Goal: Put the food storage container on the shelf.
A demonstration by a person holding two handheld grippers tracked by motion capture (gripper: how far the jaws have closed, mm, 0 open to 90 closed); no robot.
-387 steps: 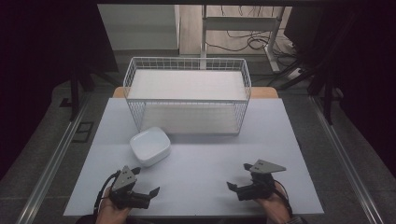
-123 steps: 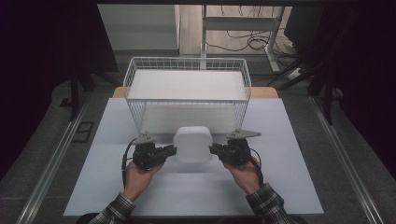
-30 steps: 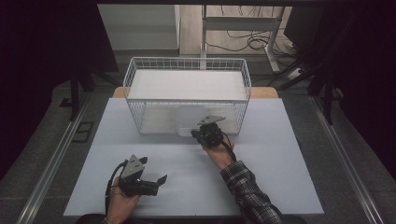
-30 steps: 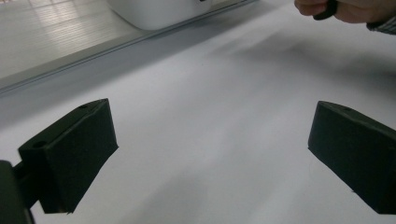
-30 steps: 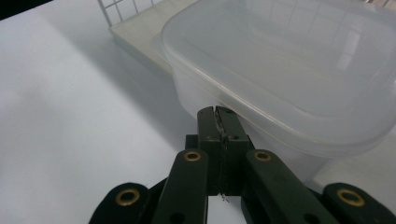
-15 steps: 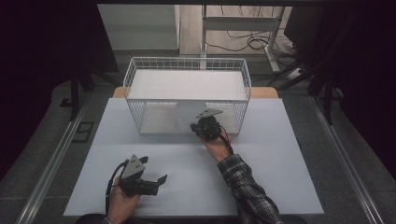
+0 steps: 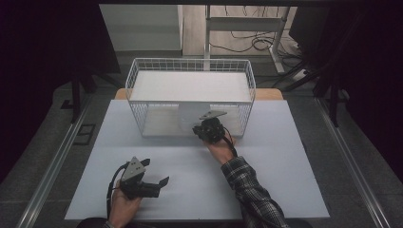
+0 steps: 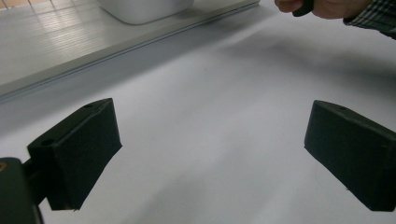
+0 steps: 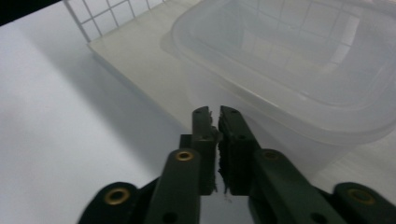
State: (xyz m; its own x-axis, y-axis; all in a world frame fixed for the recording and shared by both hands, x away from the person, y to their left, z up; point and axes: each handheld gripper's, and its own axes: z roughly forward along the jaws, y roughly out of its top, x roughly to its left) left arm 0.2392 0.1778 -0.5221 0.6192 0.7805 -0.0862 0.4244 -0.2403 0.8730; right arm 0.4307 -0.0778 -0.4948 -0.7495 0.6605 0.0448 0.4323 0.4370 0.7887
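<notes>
Two grippers are sitting well apart on the white table. At about 7 o'clock, the left gripper is resting in its hand with jaws spread wide over bare tabletop. Toward 12 o'clock, the right gripper is pressing its jaws together on nothing, its tips just beside the translucent plastic container, which is lying in the wire basket at the open front.
</notes>
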